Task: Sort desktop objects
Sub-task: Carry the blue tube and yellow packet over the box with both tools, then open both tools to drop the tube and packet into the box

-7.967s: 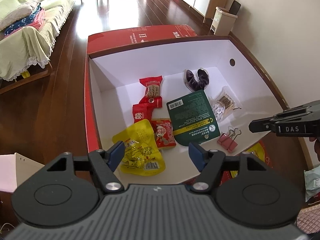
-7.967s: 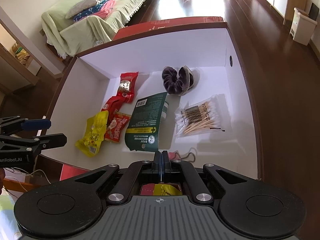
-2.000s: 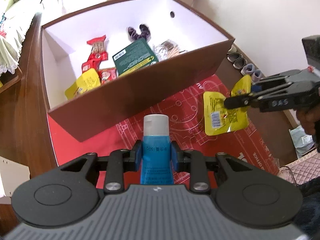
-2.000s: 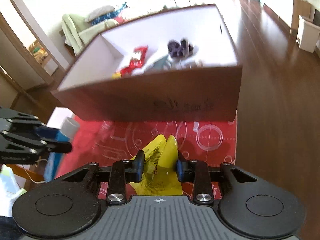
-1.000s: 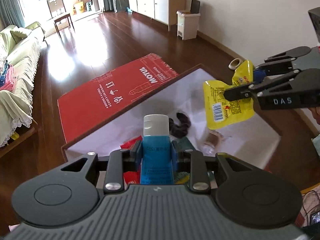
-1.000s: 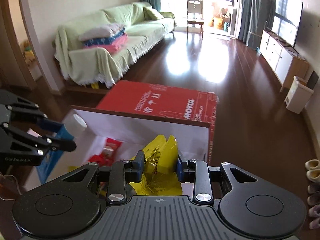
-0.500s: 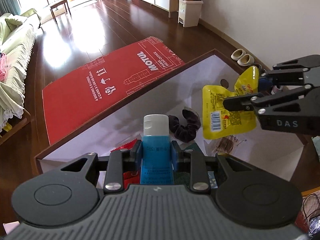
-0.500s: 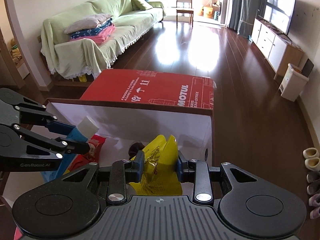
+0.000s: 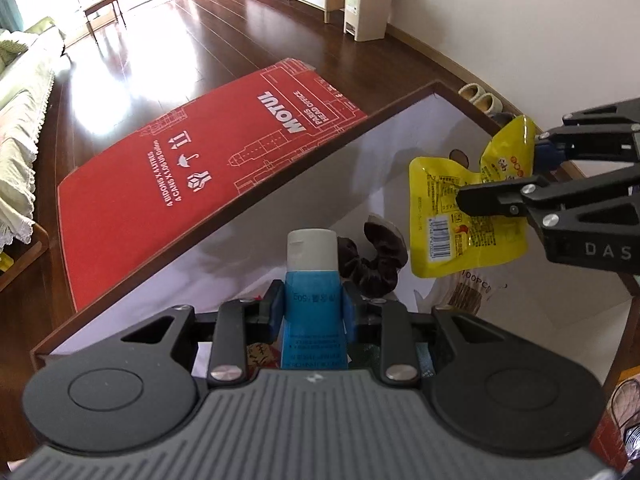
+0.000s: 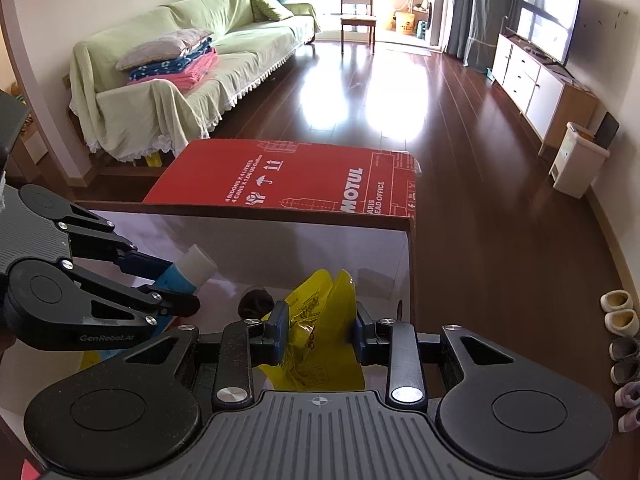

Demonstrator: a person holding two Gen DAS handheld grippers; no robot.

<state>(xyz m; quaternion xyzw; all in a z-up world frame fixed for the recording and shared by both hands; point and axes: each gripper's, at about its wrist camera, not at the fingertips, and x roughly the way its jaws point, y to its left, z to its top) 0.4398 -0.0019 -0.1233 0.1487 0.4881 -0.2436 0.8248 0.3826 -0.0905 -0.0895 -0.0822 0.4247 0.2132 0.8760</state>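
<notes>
My left gripper [image 9: 313, 304] is shut on a blue tube with a white cap [image 9: 313, 280] and holds it over the open cardboard box [image 9: 280, 204]. The tube [image 10: 188, 272] and left gripper [image 10: 166, 280] also show at the left of the right wrist view. My right gripper [image 10: 318, 330] is shut on a yellow snack packet [image 10: 316, 332], which hangs above the box's right side [image 9: 468, 216]. A dark scrunchie [image 9: 372, 260] lies on the white box floor between the two held things. A bag of cotton swabs [image 9: 468, 292] lies under the packet.
The box's red flap [image 9: 192, 184] lies open on its far side. Red snack wrappers [image 9: 256, 354] peek from behind my left fingers. Beyond are wooden floor, a covered sofa [image 10: 192, 80], a white bin [image 10: 576, 164] and shoes [image 10: 620, 312] by the right wall.
Both grippers have moved further in over the box and slightly lower, each still holding its object. The yellow packet has shifted right in the left wrist view.
</notes>
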